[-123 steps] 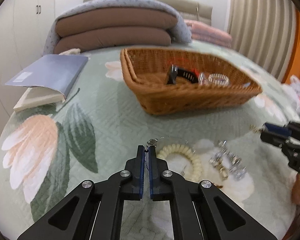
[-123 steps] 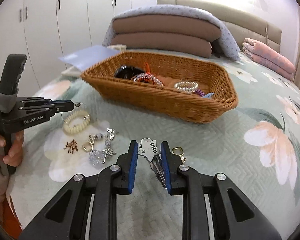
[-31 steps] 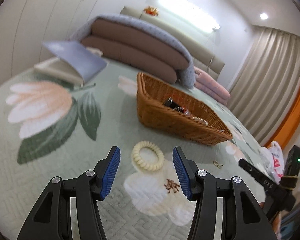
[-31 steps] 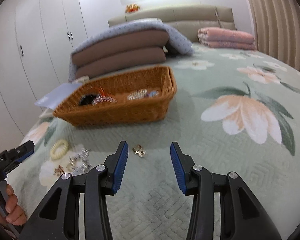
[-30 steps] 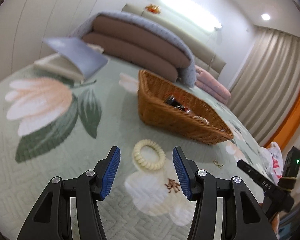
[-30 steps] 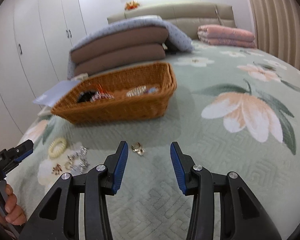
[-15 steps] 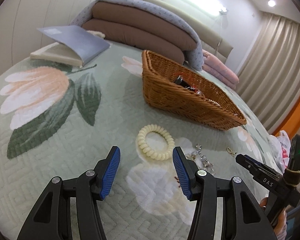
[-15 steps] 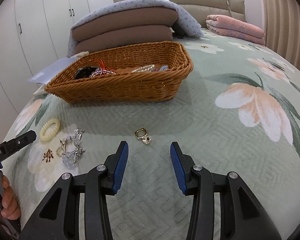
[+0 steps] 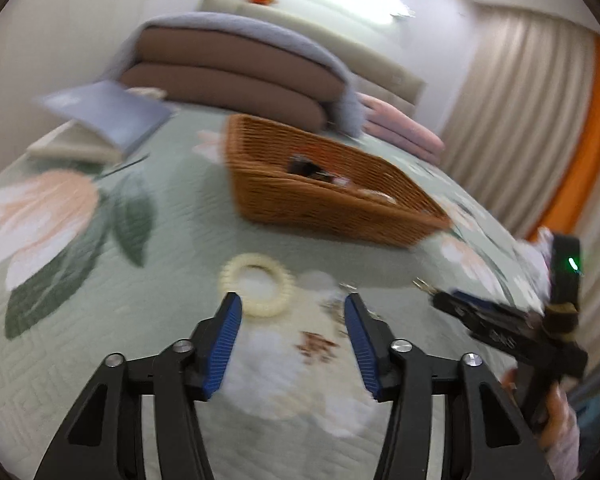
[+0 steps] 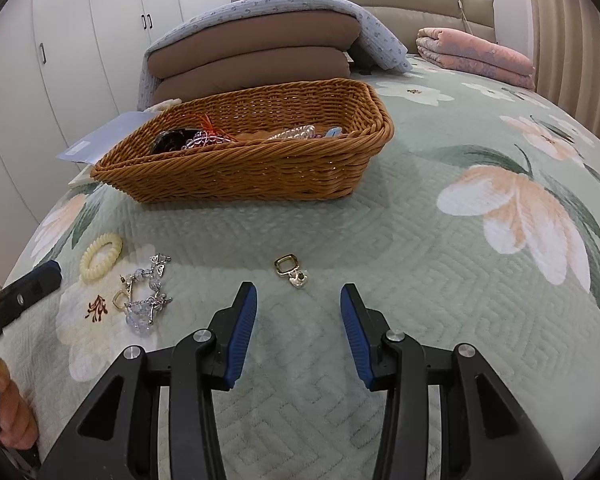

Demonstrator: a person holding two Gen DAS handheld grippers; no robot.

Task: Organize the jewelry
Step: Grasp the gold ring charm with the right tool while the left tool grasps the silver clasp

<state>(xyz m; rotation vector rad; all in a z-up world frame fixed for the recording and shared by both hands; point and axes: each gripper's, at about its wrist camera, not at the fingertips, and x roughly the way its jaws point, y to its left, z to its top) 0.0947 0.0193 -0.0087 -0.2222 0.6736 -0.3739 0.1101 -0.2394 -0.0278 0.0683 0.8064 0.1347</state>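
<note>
A wicker basket point(image 10: 260, 160) point(image 9: 332, 200) holding several pieces of jewelry stands on the floral bedspread. A gold clasp earring point(image 10: 291, 270) lies just ahead of my right gripper point(image 10: 296, 322), which is open and empty. A cream spiral bracelet point(image 10: 101, 255) point(image 9: 256, 284), a cluster of silver and crystal pieces point(image 10: 146, 294) and a small red-brown brooch point(image 10: 97, 307) point(image 9: 315, 345) lie at the left. My left gripper point(image 9: 292, 338) is open and empty, over the brooch and near the bracelet; its view is blurred.
Folded brown cushions under a blue blanket point(image 10: 260, 52) and a pink quilt point(image 10: 476, 56) lie behind the basket. A blue book point(image 9: 104, 124) lies at the far left. White wardrobes point(image 10: 60, 40) line the left wall, curtains point(image 9: 520, 140) the right.
Both grippers, shut on small pieces four seconds ago, are now open and empty. In the last second the right gripper came down toward the gold earring; the left is swinging, blurring its view.
</note>
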